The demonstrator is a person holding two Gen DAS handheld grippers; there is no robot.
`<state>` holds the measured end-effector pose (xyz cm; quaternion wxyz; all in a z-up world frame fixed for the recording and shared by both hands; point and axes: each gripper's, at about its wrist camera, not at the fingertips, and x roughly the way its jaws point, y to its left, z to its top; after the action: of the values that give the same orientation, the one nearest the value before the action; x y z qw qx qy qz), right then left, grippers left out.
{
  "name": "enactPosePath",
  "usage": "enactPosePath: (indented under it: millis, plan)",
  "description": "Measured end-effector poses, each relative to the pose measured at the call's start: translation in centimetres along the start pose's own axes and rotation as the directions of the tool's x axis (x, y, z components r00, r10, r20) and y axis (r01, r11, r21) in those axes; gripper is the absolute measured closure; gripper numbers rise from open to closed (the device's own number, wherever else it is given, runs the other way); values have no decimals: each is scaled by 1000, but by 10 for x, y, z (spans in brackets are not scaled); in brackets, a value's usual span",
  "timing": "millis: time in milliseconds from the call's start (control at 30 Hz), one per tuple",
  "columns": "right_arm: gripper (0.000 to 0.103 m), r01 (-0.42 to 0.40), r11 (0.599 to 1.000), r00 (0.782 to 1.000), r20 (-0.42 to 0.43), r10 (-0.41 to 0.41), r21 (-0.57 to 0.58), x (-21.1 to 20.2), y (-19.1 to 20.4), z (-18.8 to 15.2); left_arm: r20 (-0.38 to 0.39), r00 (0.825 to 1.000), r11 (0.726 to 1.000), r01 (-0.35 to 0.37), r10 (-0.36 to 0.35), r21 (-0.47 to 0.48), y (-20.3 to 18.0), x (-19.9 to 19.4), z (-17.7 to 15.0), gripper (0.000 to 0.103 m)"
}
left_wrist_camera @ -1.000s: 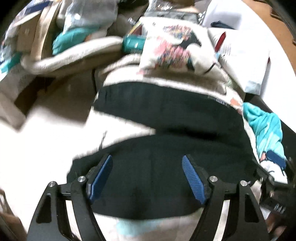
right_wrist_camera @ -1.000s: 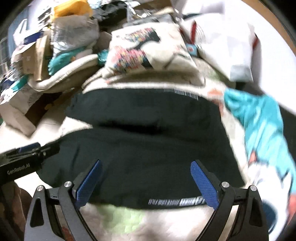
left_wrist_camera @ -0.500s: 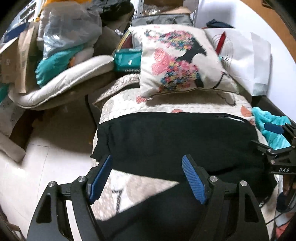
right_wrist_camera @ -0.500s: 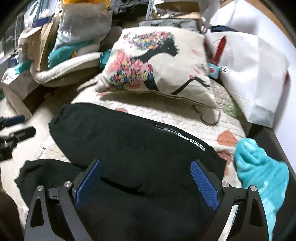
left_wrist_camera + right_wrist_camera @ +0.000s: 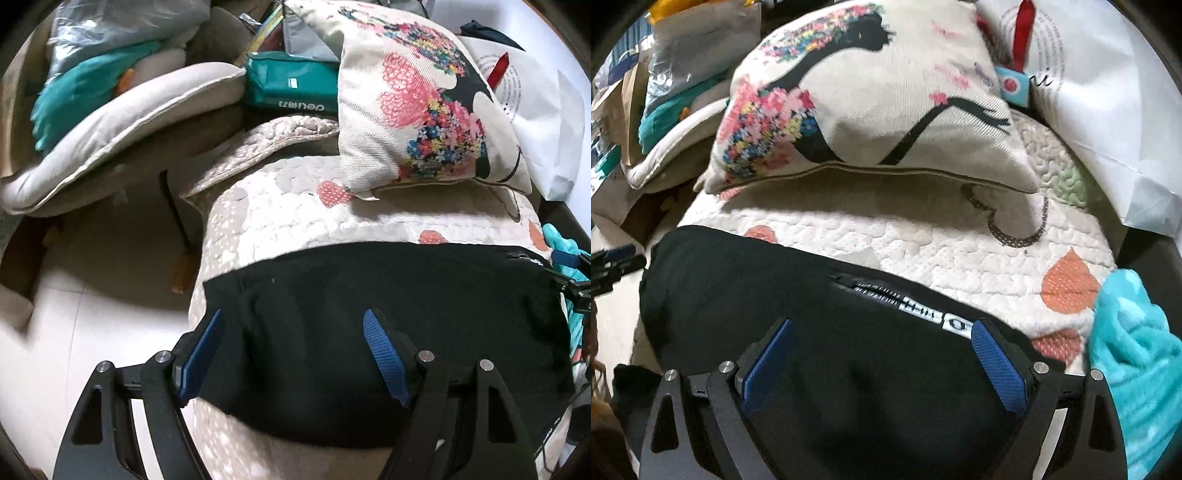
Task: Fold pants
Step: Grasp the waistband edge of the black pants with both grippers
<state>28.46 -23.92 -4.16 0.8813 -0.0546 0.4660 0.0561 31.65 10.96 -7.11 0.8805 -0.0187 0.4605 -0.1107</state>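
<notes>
The black pants [image 5: 369, 317] lie folded across a quilted cream seat cover [image 5: 295, 221]; they also show in the right wrist view [image 5: 775, 288], with a white-lettered waistband [image 5: 923, 310]. My left gripper [image 5: 293, 332] is open and empty, just above the pants' left end. My right gripper [image 5: 882, 350] is open and empty, over the waistband end. The right gripper's tip shows at the right edge of the left wrist view [image 5: 570, 284].
A flowered cushion [image 5: 417, 99] rests on the seat behind the pants. A white bag [image 5: 1108, 110] stands at the right, a turquoise cloth [image 5: 1134, 354] beside the waistband. A beige cushion [image 5: 122, 129], a teal box [image 5: 291, 88] and clutter lie at the left. Pale floor [image 5: 74, 332] lies below.
Both grippers have moved forward and closer over the pants. The lower black layer seen near the grippers earlier now lies on the upper part as one folded band.
</notes>
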Motion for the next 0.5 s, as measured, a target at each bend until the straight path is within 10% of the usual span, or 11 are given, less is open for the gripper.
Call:
enactPosePath:
  millis: [500]
  plan:
    - [12, -153, 985, 986, -78, 146, -83, 54, -7, 35, -85, 992, 992, 99, -92, 80, 9, 65, 41, 26]
